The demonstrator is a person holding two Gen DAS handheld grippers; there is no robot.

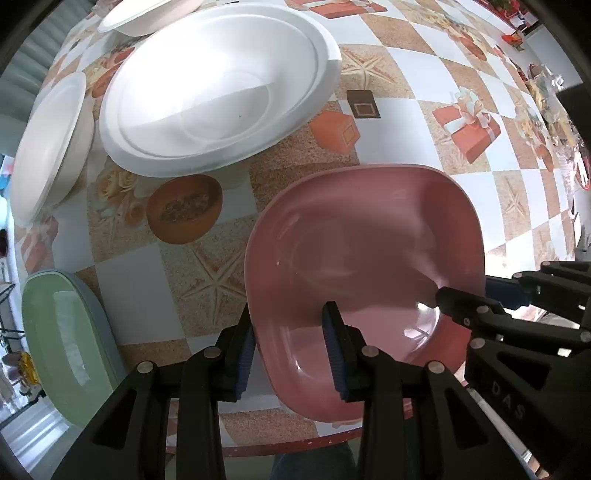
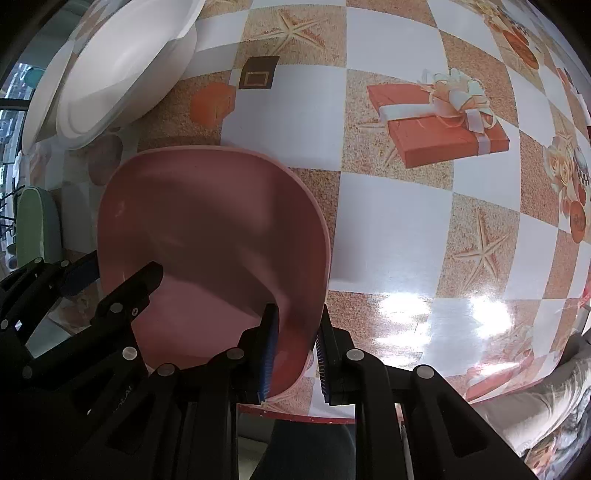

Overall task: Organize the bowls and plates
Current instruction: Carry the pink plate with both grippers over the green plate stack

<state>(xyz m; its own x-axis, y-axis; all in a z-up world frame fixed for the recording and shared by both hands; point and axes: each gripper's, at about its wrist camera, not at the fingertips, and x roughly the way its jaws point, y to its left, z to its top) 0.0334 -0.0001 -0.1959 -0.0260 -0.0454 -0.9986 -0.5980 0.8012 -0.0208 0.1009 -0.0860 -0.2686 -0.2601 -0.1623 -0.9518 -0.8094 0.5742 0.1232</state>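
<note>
Both grippers are on the same pink plate, a rounded-square dish sitting near the front edge of the table, which is covered in a checked cloth printed with starfish and gift boxes.

Left gripper: points down, jaws straddle the plate's left rim, 1 blue-padded finger inside the dish, the other outside against the wall. Pads appear closed on the rim, so it is grasping the pink plate.

Right gripper: clamped on the opposite, right rim of the same plate; inner pad inside the dish, outer pad outside, rim pinched between them. In the left wrist view its black linkage reaches in from the right, its fingertip over the plate's right side.

Other dishes, all apart from the pink plate:
- large white bowl, behind and to the left
- 2nd white bowl at the far left edge, just beside the large one
- 3rd white dish at the top, partly cut off by the frame
- green plate at the near left, on top of a grey-blue one whose rim shows along its right side.
</note>
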